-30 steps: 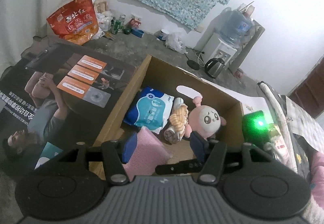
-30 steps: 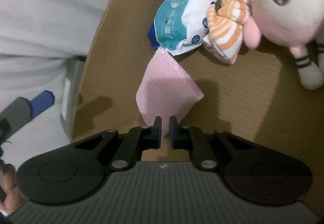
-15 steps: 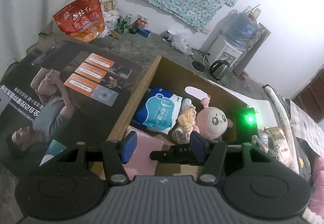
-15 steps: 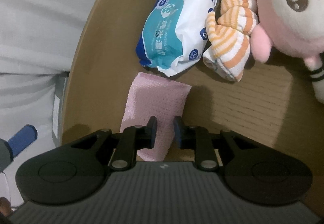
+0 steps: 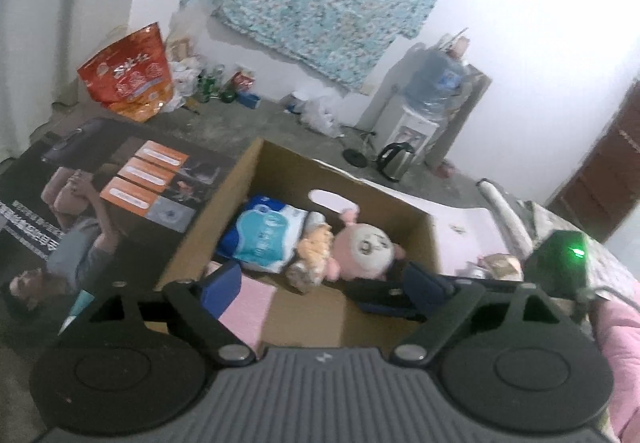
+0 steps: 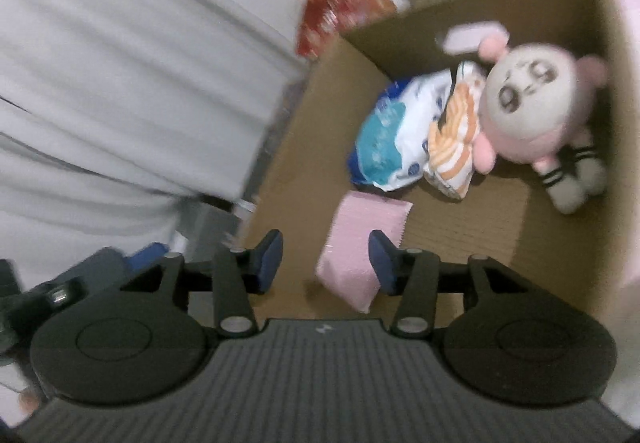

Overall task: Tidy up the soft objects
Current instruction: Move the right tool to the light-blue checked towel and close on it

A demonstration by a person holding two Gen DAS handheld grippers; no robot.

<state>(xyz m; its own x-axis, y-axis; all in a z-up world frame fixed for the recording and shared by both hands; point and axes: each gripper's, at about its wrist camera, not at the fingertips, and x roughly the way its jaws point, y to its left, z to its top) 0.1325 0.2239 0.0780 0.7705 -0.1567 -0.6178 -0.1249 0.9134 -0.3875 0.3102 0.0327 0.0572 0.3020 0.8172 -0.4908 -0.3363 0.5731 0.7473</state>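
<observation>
The pink sponge (image 6: 362,249) lay flat on the floor of the cardboard box (image 6: 560,251), near the front wall, with its long side running from the gripper toward the tissue pack (image 6: 394,139). The right gripper (image 6: 326,261) had just been opening; its jaws stood apart and held nothing, and the sponge lay below them and a little to the right. The left gripper (image 5: 322,281) had also just been opening wide and was empty, with the sponge (image 5: 250,303) beside its left finger. Both were close above the sponge. Probably this item was finished, and the next soft object lay outside the box.
</observation>
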